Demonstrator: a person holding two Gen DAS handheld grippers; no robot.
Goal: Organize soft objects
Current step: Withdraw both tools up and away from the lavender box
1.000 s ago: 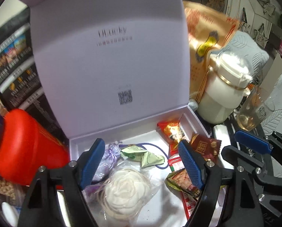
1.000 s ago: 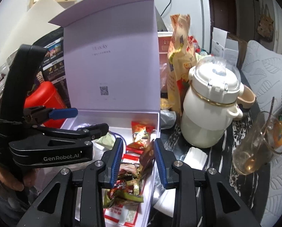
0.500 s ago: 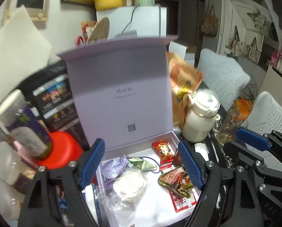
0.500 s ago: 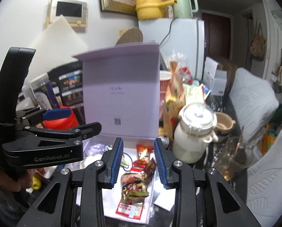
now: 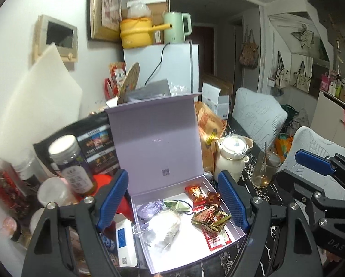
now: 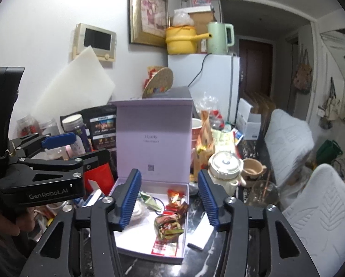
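A pale lilac gift box [image 5: 238, 230] stands open on the dark table, its lid [image 5: 156, 143] upright. Inside lie a white rose-shaped item in clear wrap [image 5: 164, 225], a lilac sachet [image 5: 149, 206], a green folded pouch [image 5: 178, 205] and several red and gold snack packets [image 5: 210, 217]. My left gripper [image 5: 172, 202] is open and empty, held back above the box. My right gripper [image 6: 170, 200] is open and empty, also back from the box [image 6: 185, 235]; the packets [image 6: 169, 227] show between its fingers. The left gripper also shows at the left of the right wrist view.
A white lidded pot [image 5: 232, 159] and a glass mug with a spoon [image 5: 263, 173] stand right of the box. A red container [image 5: 107, 184], jars [image 5: 70, 161] and a black bag [image 5: 96, 143] crowd the left. An orange bag [image 5: 209, 133] stands behind. White chairs [image 6: 320, 210] are at right.
Both grippers pulled back and up from the box, so the whole room now shows. My right gripper's jaws went from nearly shut to wide open. The left stayed open.
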